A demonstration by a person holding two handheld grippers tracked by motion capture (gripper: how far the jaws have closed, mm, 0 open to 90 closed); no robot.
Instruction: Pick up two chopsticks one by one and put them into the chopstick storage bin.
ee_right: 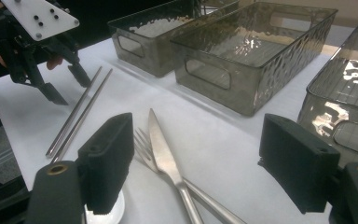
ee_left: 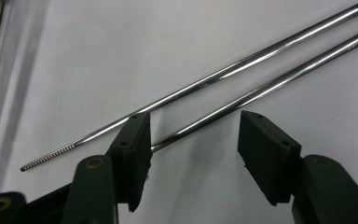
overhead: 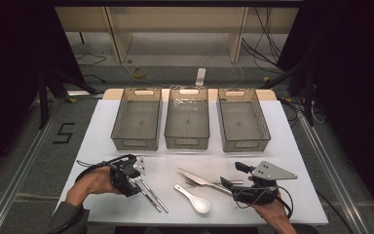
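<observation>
Your left hand-held gripper (ee_left: 193, 154) stands unclenched astride the nearer of the two chopsticks (ee_left: 261, 91), jaws across their long axis, which runs away up-right of it.

- Three clear grey plastic bins stand in a row at the table's far side: left bin (overhead: 136, 119), middle bin (overhead: 187, 118), right bin (overhead: 243, 120).
- Knife (overhead: 200, 178) lies crossed over a fork (overhead: 191, 182).
- White spoon (overhead: 194, 199) lies just beside them.
- White table cover (overhead: 97, 126).
</observation>
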